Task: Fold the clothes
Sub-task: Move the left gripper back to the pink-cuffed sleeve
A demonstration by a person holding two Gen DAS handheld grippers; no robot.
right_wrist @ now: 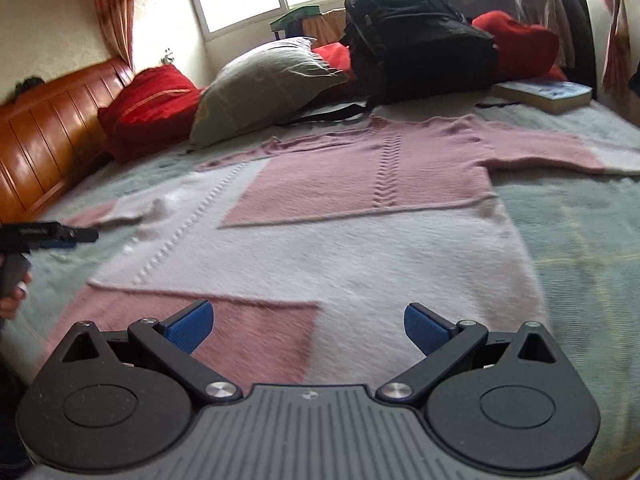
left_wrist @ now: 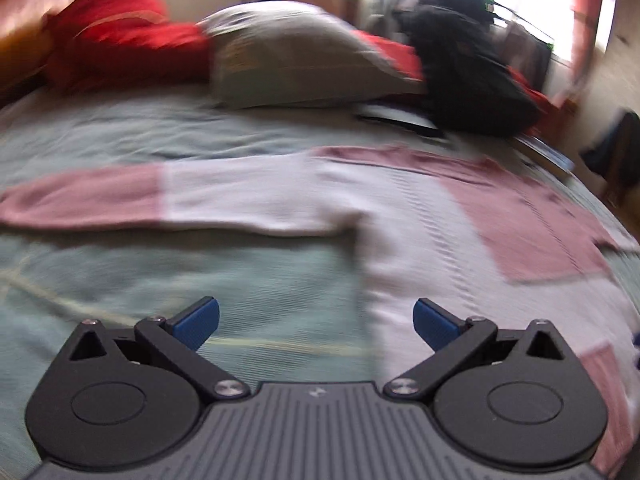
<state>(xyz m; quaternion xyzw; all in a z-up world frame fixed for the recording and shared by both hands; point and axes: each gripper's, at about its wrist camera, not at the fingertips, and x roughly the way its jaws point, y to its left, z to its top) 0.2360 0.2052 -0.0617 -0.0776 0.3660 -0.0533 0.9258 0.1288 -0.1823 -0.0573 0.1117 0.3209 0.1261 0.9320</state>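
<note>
A pink and white knitted sweater point(right_wrist: 360, 240) lies spread flat on the pale green bedspread point(right_wrist: 580, 240), sleeves out to both sides. In the left wrist view the sweater point(left_wrist: 420, 216) stretches across, its left sleeve point(left_wrist: 120, 200) reaching far left. My left gripper point(left_wrist: 316, 322) hovers open above the bedspread by the sweater's left edge, nothing between its blue pads. My right gripper point(right_wrist: 308, 326) is open over the sweater's near hem, with nothing held. The left gripper point(right_wrist: 60, 236) also shows at the far left of the right wrist view, near the left sleeve, held by a hand point(right_wrist: 12, 296).
Along the far side of the bed lie red cushions point(right_wrist: 152, 108), a grey pillow point(right_wrist: 264, 84), a black backpack point(right_wrist: 416, 40) and a book point(right_wrist: 544, 92). A wooden headboard point(right_wrist: 48, 136) is at the left. Windows and curtains stand behind.
</note>
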